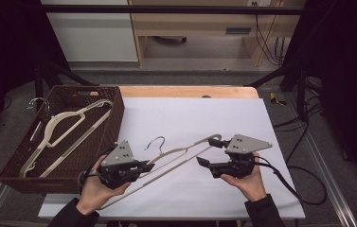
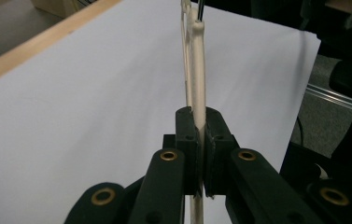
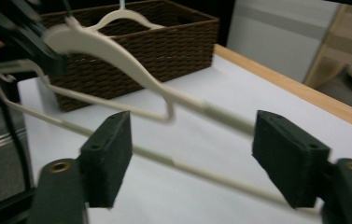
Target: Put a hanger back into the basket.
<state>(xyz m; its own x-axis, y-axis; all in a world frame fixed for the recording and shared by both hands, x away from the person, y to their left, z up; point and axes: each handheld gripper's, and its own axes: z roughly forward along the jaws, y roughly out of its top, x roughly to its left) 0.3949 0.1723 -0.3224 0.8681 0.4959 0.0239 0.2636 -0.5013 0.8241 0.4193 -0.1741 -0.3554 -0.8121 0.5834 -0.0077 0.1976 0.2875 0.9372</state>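
White paper covers the tabletop, and above its near half hangs the cream hanger, held slantwise. The left tongs are clamped on one arm of it; the right tongs stand wide apart, the hanger's bars passing between them untouched. With a single grip, the hanger could swing or slip, and its hook might snag. At nine o'clock the wicker basket, holding another hanger, hems the left side; free room lies toward twelve and three.
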